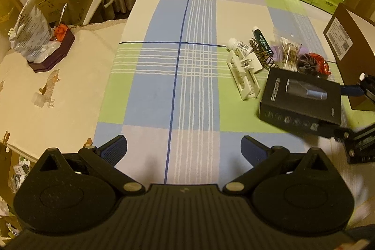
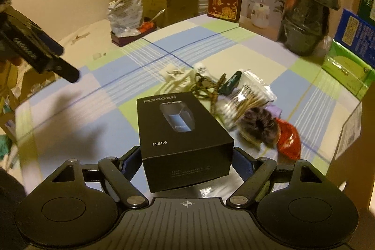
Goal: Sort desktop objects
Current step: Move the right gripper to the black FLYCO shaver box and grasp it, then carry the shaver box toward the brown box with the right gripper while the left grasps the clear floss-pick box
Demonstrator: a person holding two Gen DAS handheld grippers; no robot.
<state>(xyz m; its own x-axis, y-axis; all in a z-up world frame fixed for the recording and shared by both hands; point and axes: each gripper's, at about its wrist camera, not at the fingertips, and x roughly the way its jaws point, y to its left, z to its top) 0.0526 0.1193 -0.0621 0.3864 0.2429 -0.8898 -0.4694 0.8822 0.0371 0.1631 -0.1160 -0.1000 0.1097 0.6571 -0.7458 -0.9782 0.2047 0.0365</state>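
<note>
Shaver box (image 2: 185, 142): clamped between right gripper (image 2: 187, 157) jaws, at six o'clock of the unsorted clutter pile (image 2: 236, 95). Left gripper (image 1: 184, 147) jaws wide, empty. Sorting looks barely begun.

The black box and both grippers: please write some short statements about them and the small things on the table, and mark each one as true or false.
1. The right gripper is closed on the black box. True.
2. The left gripper holds the white bottle. False: it is open and holds nothing, over the checked tablecloth.
3. The bag of cotton swabs lies inside the black box. False: it lies on the tablecloth behind the box.
4. The red packet lies next to a dark hair scrunchie. True.
5. The black box stands upright on its end. False: it is held lying flat, printed face up.
</note>
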